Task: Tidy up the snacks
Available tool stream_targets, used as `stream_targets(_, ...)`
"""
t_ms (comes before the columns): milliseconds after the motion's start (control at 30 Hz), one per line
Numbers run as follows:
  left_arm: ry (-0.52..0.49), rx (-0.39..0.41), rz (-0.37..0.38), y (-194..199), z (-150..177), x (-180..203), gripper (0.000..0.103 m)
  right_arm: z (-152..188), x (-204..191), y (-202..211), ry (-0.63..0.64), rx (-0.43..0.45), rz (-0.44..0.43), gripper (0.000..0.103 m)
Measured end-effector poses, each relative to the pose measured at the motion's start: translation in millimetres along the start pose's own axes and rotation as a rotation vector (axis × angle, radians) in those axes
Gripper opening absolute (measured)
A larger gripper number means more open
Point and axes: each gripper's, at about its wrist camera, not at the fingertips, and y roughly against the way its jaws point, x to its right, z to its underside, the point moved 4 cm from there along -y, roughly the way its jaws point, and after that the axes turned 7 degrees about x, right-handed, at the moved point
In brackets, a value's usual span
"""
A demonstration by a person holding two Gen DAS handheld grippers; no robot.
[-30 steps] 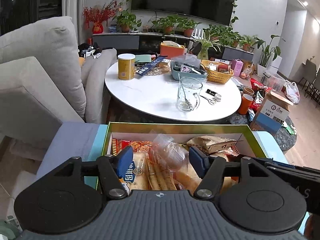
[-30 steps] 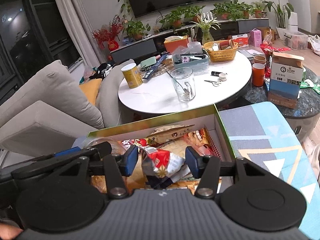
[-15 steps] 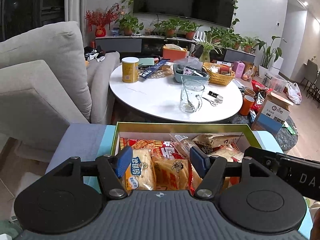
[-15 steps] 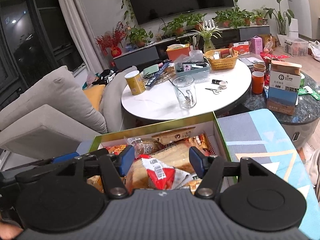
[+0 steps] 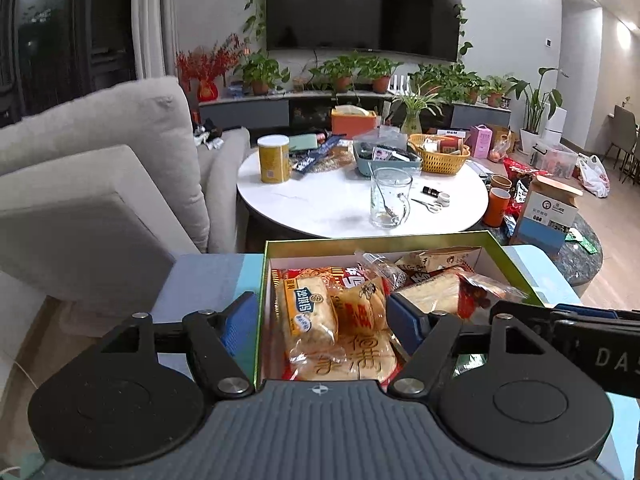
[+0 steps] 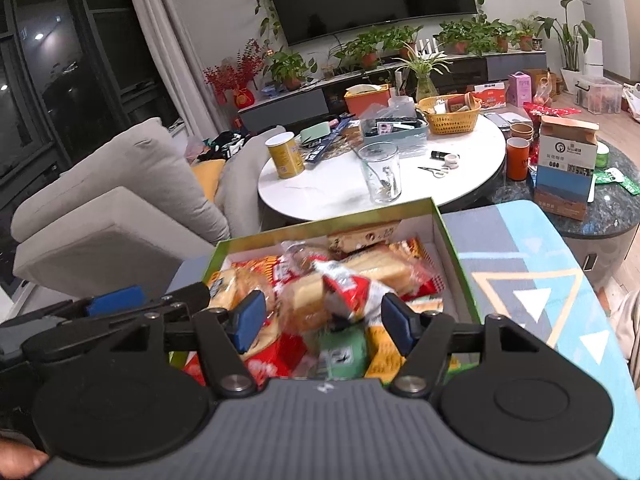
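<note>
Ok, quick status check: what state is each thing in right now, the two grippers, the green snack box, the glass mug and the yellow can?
Left gripper: open, jaws have just been opening, nothing gripped, above the snacks.
Right gripper: open, a red-and-white snack packet sits between its jaws, apparently unclamped.
Green-rimmed cardboard snack box: lidless, full of wrapped snacks.
Clear glass mug: upright, spoon inside, nearly empty.
Yellow cylindrical can: upright, lid on.
</note>
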Motion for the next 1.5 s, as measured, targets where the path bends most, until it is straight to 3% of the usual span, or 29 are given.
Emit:
stream_targets(200,-0.035,0.032,-0.031,33,3,0,0.069,7,-10,22,0.017,0.013,-0.007,0.058)
stream_targets(600,-0.021,0.025,-0.022,88,27,-6,0.07,25,-14,65,0.019,0.023,-0.012,0.059)
stream_targets(1033,-0.03,0.019,-0.071,140,51,-10,0.07,51,-25,106,0.076,0.033,-0.025,0.059)
stream_targets(1500,-0.025,-0.013,-0.082,159,74,-21,0.07,70,-36,120,0.106,0.027,-0.022,0.059)
